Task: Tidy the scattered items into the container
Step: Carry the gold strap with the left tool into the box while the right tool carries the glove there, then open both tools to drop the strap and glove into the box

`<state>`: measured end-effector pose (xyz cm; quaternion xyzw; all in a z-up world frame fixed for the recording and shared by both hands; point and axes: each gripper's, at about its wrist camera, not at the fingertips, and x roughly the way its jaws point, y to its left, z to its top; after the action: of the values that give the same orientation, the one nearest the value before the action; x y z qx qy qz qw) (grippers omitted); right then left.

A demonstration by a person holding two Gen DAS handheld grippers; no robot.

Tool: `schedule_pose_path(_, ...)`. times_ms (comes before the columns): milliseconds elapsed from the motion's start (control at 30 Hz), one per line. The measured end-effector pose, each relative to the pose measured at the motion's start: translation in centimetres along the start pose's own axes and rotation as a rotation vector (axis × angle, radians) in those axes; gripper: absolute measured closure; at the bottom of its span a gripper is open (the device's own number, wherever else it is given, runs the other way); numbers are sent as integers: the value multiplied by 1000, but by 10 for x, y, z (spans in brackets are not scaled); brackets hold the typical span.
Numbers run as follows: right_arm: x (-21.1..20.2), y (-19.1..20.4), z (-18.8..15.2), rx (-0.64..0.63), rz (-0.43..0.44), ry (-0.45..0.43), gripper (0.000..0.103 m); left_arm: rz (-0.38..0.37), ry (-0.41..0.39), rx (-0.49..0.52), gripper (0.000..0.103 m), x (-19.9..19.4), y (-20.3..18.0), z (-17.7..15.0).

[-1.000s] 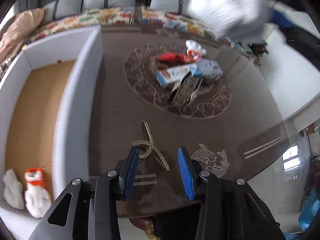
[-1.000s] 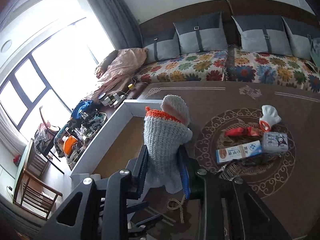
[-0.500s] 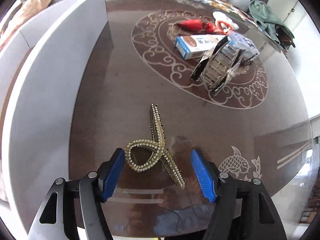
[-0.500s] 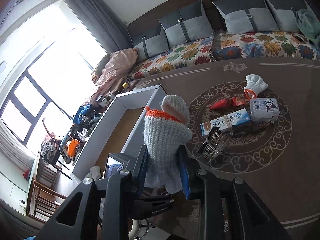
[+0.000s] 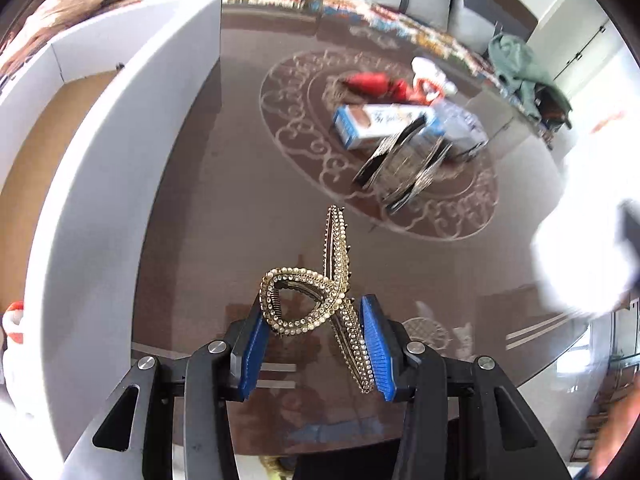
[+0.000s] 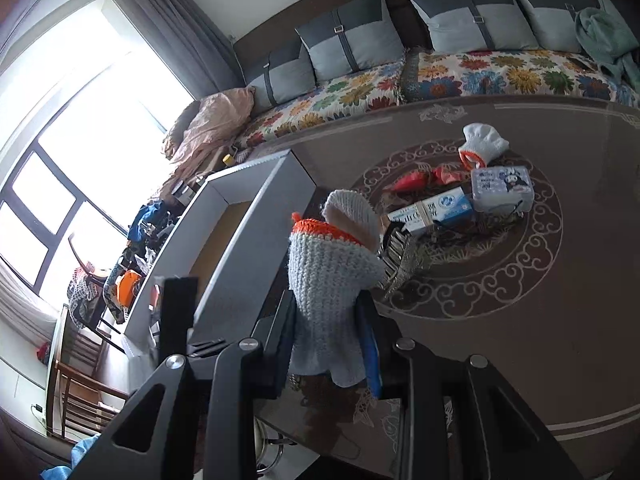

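The left gripper (image 5: 314,340) has its blue fingers (image 5: 374,344) clamped on the jewelled hair clip (image 5: 316,300), whose tip juts forward beyond them. The right gripper (image 6: 328,344) pinches the knitted glove (image 6: 332,280), cuff upward, with the white box (image 6: 248,240) just left of its fingers.

Left gripper (image 5: 312,344) closed; right gripper (image 6: 330,340) closed.

The tall white cardboard box (image 5: 120,128) stands on the brown patterned glass worktop (image 5: 224,184), at its left. The gold beaded hair clip (image 5: 320,284) sits right of it, between the left tongs (image 5: 314,346).
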<state>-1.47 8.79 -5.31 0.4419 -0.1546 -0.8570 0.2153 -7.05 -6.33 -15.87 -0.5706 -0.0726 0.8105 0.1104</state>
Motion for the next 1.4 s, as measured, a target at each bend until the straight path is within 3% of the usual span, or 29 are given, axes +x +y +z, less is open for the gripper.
schedule_pose_path(167, 18, -9, -24, 23, -36, 63, 73, -23, -37, 8, 58, -19, -5, 2)
schedule_pose_path(333, 24, 7, -19, -19, -54, 78, 73, -56, -86, -10, 58, -44, 6, 8)
schedule_pose_path(567, 42, 81, 24, -163, 5, 61, 73, -10, -232, -62, 58, -123, 64, 33)
schedule_pose_path(700, 65, 144, 51, -265, 85, 48, 73, 107, -297, -107, 58, -163, 120, 46)
schedule_pose_path(967, 140, 236, 55, -416, 151, 127, 73, 261, -253, -197, 58, -167, 213, 45)
schedule_pose_path(1133, 192, 250, 42, -469, 107, 204, 72, 302, -191, -232, 58, -141, 243, 35)
schedule_pose_path(1233, 217, 242, 35, -436, 107, 257, 69, 323, -155, -254, 57, -123, 255, 30)
schedule_pose_path(1267, 225, 239, 33, -420, 107, 277, 63, 330, -142, -261, 55, -117, 260, 29)
schedule_pose_path(1367, 232, 231, 30, -397, 73, 282, 52, 348, -102, -302, 15, -102, 272, 22)
schedule_pose_path(1400, 233, 229, 30, -384, 76, 283, 51, 354, -107, -312, 15, -102, 274, 20)
